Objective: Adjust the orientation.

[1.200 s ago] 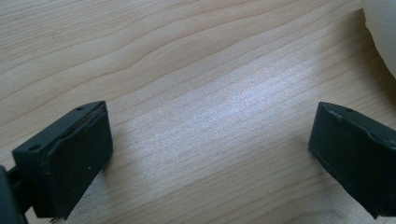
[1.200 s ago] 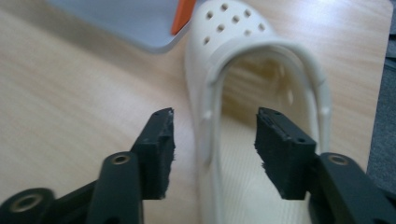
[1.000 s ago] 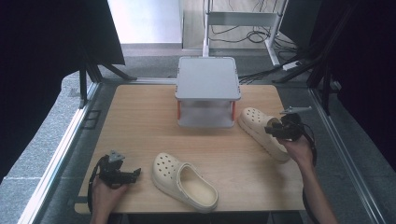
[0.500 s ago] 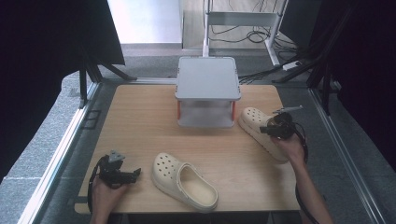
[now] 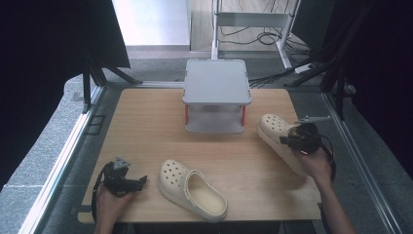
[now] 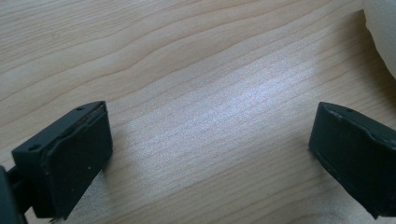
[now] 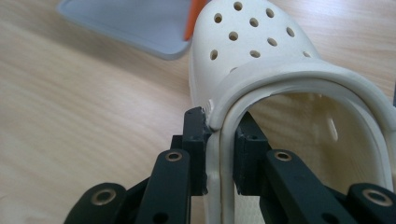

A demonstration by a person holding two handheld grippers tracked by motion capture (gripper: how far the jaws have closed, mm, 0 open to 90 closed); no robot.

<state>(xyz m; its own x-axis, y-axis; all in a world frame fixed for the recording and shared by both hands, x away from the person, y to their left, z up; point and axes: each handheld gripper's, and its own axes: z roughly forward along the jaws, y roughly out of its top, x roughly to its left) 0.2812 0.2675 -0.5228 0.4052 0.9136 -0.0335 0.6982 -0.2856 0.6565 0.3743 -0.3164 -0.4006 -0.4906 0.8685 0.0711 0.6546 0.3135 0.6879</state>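
A cream perforated clog (image 5: 273, 129) lies at the table's right, toe toward the grey shelf. My right gripper (image 5: 286, 140) is shut on its inner side wall; in the right gripper view, the pads (image 7: 219, 140) pinch the clog's rim and strap (image 7: 261, 51), one jaw inside and one outside. A second cream clog (image 5: 192, 187) lies near the front edge, opening up. My left gripper (image 5: 141, 181) rests low at the front left, just left of that clog. Its jaws (image 6: 210, 144) stand open over bare wood, with the clog's white edge (image 6: 384, 32) at the upper right.
A grey two-level shelf (image 5: 216, 82) with orange posts stands at the back middle of the wooden table (image 5: 146, 126); its lower tray (image 7: 130, 23) lies just beyond the held clog. Metal frame rails run along both table sides, with cables on the floor behind.
The right hand has shifted a little to the left along the clog's rim and its gripper now pinches the rim. The left hand and front clog have stayed put.
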